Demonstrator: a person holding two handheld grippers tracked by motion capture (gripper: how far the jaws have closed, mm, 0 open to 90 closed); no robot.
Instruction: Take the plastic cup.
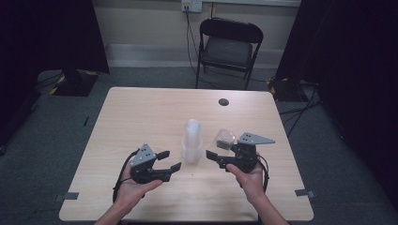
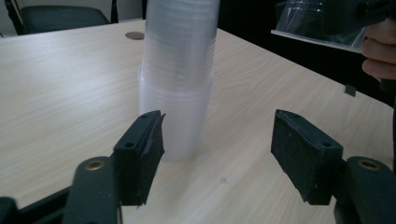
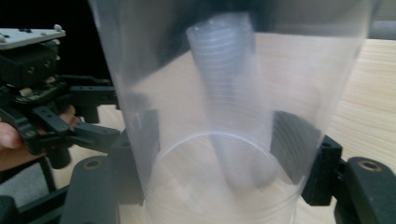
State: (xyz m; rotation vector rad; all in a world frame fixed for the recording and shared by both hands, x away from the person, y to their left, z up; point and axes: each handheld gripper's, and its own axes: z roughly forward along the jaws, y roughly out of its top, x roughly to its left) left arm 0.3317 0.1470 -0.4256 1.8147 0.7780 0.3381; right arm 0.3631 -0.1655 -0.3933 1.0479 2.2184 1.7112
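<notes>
The cup stack (image 1: 192, 140) stands between both grippers; bare table (image 1: 141, 112) lies open around it.

Black folding metal chair (image 1: 228, 49) sits past the far edge of the light wooden table (image 1: 141, 117), cables dangling from a white wall outlet (image 1: 191, 5) behind it.

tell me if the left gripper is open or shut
Open. In its own view the left gripper has its jaws set wide apart with bare table between them, just short of the cup stack.
</notes>
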